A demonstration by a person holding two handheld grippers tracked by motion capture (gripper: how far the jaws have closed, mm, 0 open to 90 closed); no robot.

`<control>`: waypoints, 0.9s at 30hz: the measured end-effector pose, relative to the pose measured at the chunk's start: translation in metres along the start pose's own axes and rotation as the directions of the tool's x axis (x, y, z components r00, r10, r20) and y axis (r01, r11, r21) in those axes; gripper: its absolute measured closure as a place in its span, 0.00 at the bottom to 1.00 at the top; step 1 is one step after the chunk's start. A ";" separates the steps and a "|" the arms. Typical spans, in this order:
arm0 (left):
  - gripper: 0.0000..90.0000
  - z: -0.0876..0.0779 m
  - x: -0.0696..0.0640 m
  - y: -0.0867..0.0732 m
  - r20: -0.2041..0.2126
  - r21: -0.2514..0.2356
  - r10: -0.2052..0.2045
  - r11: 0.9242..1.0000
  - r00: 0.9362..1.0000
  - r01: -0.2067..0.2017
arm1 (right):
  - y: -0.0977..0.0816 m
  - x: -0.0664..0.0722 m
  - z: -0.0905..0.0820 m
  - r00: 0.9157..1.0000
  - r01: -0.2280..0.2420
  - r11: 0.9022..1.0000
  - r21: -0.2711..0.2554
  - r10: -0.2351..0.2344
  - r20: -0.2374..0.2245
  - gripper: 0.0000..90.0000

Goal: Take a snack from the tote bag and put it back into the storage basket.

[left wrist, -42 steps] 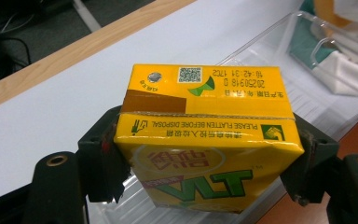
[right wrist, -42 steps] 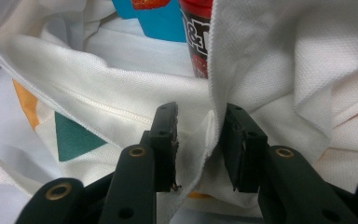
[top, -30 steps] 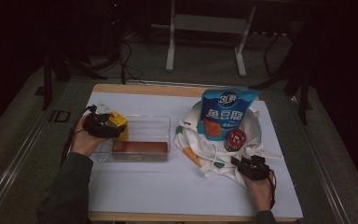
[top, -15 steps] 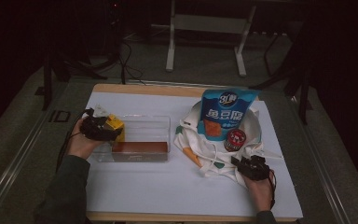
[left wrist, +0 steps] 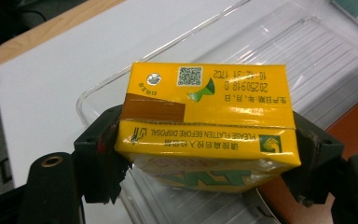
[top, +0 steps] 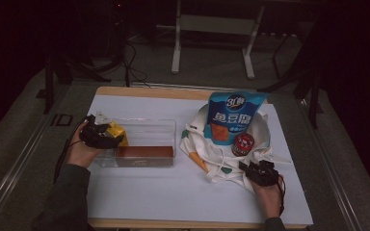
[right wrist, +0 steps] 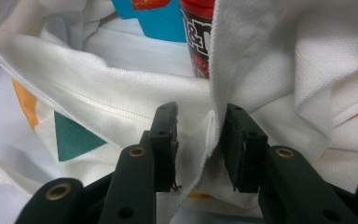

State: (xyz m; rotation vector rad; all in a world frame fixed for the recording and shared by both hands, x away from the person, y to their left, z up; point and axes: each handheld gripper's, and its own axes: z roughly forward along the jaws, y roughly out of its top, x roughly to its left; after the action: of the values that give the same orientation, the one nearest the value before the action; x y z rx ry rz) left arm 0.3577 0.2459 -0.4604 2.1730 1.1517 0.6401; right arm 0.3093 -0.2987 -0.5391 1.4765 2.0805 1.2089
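1. Change noted: against the earlier high views, the left gripper [top: 107, 136] with its yellow drink carton [top: 117, 132] has shifted only slightly and remains at the left end of the clear plastic tray [top: 147, 126]. The right gripper [top: 260, 172] has kept its place at the near edge of the white tote bag [top: 212, 153].
2. Meaning, as judged: the carton is carried but not yet set down; it appears bound either into the tray or toward the bag, and the frames do not settle which.
3. Left gripper view: the jaws clamp the carton [left wrist: 208, 126] by its two ends, above the tray's ribbed floor [left wrist: 307, 51]. Printed date and code are legible here, not from above.
4. Right gripper view: the jaws stand narrowly apart with a fold of bag fabric [right wrist: 279, 79] between them; pad contact cannot be confirmed.
5. High view alone gives the layout: blue snack pouch [top: 235, 118] and red candy can [top: 244, 144] standing on the bag, right of the tray on the counter [top: 139, 192].
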 end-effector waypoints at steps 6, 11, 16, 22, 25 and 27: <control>0.28 -0.005 -0.004 -0.001 -0.020 -0.012 -0.004 1.000 1.000 0.004 | 0.000 0.000 0.000 1.000 0.001 1.000 -0.001 -0.001 0.001 0.74; 0.27 -0.011 -0.004 -0.004 -0.009 -0.033 -0.023 0.999 1.000 0.022 | 0.000 0.000 0.000 1.000 0.001 1.000 -0.001 -0.001 0.001 0.74; 0.26 -0.017 -0.007 -0.009 -0.024 -0.038 -0.019 0.999 1.000 0.018 | 0.000 0.000 0.000 1.000 0.001 1.000 -0.001 -0.001 0.001 0.74; 0.25 -0.026 -0.009 -0.011 -0.030 -0.052 -0.013 0.999 0.999 0.011 | 0.000 0.000 0.000 1.000 0.001 1.000 0.000 -0.001 0.003 0.74; 0.25 -0.029 -0.010 -0.012 -0.030 -0.066 -0.018 0.998 0.999 0.016 | 0.000 0.000 0.000 1.000 0.002 1.000 0.000 -0.002 0.003 0.74; 0.25 -0.031 -0.010 -0.013 -0.035 -0.069 -0.018 0.997 0.999 0.016 | 0.000 0.000 0.000 1.000 0.002 1.000 0.000 -0.002 0.003 0.74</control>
State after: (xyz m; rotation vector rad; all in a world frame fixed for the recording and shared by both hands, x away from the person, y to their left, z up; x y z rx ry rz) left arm 0.3250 0.2515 -0.4492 2.0999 1.1489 0.7037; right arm 0.3091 -0.2985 -0.5389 1.4756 2.0797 1.2057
